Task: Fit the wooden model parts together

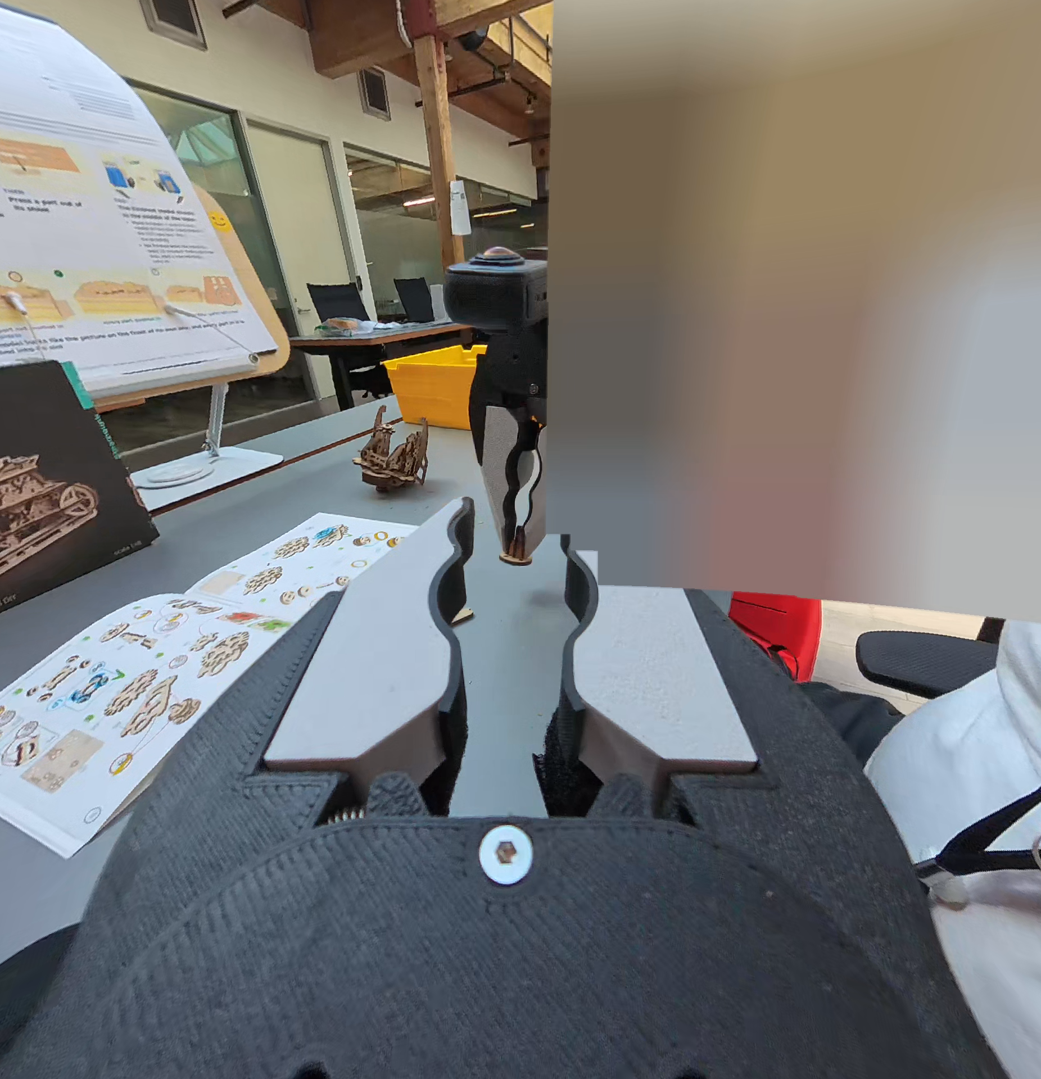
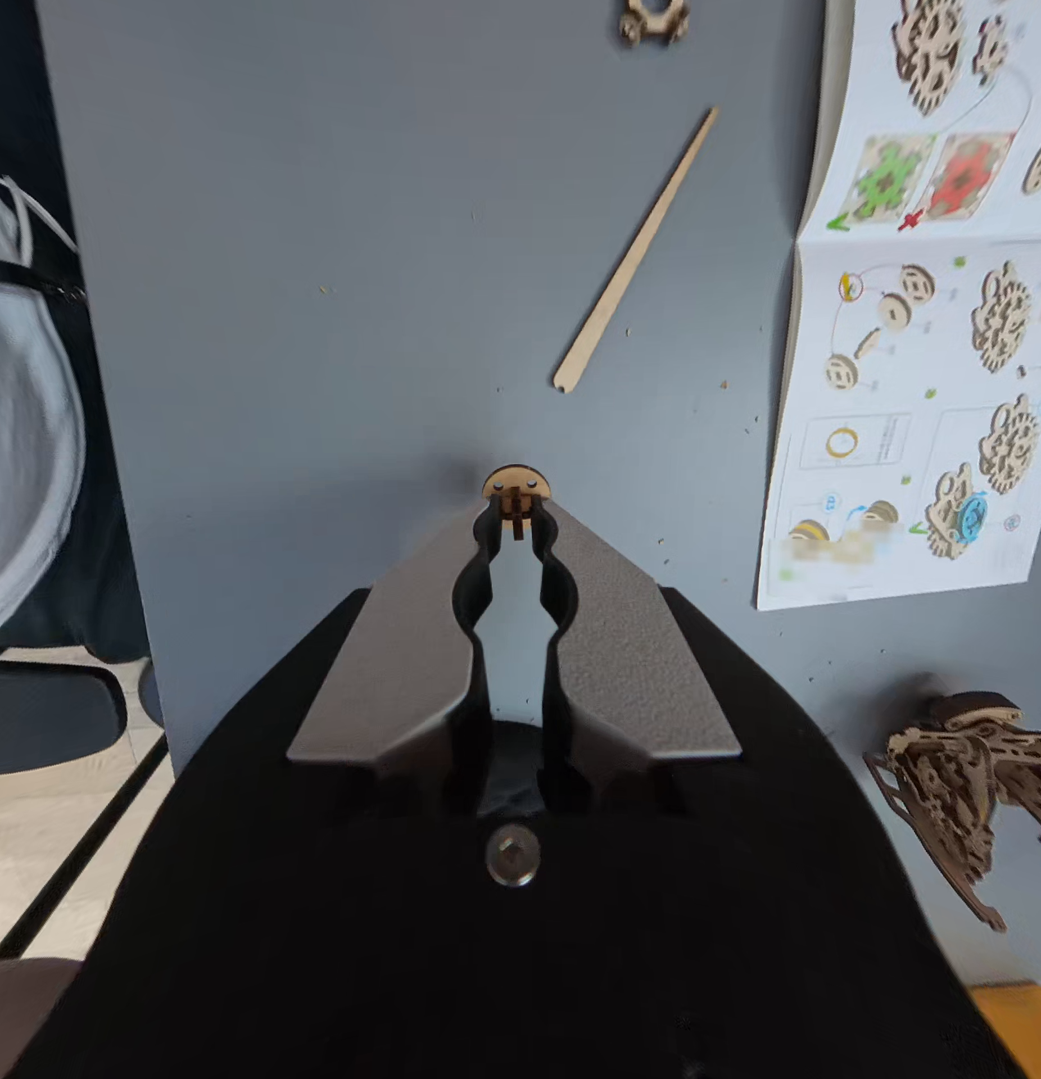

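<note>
Small wooden disc (image 2: pixel 516 483) with its peg pinched upright in the right gripper (image 2: pixel 515 519), just above the grey table (image 2: pixel 331 233)

Keep the pinch firm and the peg vertical, lowering straight. The left gripper (image 1: pixel 515 584) is spread apart, empty, facing the disc. Only the left view shows the box (image 1: pixel 45 484) and stand; only the right shows the wooden stick (image 2: pixel 635 257). Both show the booklet (image 2: pixel 915 409) and half-built model (image 2: pixel 968 776)

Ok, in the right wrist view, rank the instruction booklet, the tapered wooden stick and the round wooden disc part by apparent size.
Largest to smallest as they look:
1. instruction booklet, cut off by the frame edge
2. tapered wooden stick
3. round wooden disc part, pinched at the right hand-held gripper tips; it sits nearer the camera yet looks smallest.
</note>
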Demonstrator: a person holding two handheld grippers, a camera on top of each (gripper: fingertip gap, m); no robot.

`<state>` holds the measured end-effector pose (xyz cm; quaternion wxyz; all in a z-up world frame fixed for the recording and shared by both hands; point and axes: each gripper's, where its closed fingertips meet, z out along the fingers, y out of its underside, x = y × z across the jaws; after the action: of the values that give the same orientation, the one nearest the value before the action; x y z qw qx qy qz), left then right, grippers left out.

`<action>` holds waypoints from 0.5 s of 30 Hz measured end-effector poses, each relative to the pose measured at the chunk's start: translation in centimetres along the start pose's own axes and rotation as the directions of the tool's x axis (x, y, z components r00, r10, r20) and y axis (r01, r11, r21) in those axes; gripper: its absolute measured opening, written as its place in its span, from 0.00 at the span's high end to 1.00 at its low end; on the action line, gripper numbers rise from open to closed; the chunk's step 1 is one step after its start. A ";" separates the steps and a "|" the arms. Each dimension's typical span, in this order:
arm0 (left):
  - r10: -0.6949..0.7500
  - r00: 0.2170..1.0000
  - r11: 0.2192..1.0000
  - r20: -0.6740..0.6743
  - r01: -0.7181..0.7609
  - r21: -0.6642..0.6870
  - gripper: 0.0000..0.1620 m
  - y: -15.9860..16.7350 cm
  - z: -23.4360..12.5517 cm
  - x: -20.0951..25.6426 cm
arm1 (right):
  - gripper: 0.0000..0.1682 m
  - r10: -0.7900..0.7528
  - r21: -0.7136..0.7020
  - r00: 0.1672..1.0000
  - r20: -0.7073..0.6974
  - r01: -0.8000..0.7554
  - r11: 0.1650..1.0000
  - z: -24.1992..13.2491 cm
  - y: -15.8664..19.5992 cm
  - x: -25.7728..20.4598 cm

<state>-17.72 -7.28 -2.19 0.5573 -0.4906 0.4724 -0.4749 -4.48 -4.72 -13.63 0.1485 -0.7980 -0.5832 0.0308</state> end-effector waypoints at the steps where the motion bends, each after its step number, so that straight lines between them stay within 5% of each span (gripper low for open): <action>1: -0.004 1.000 1.000 0.018 0.004 -0.026 0.83 0.4 -0.1 -0.5 | 0.95 -0.012 -0.066 0.999 -0.031 0.010 0.998 0.0 0.8 0.4; 5: 0.001 0.999 0.998 0.042 0.002 -0.060 0.82 0.9 -0.2 -1.1 | 0.97 0.015 -0.127 1.000 0.027 -0.011 0.992 2.2 1.5 -0.2; 9: -0.011 1.000 0.998 0.026 0.013 -0.065 0.82 1.0 -0.2 -0.9 | 0.95 -0.017 -0.115 0.998 -0.064 0.010 0.993 0.1 1.0 0.6; 11: -0.017 1.000 0.998 0.020 0.019 -0.066 0.82 1.0 -0.1 -0.8 | 0.95 -0.022 -0.280 1.000 -0.020 0.015 0.960 1.5 3.5 0.0; 15: -0.026 1.000 0.997 0.012 0.027 -0.069 0.81 1.2 0.0 -0.7 | 0.96 -0.013 -0.088 0.996 -0.083 0.006 0.996 -0.5 0.4 0.7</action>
<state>-17.70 -6.46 -3.29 0.5362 -0.5183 0.4792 -0.4629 -3.78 -4.25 -13.12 0.1376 -0.8017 -0.5810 -0.0289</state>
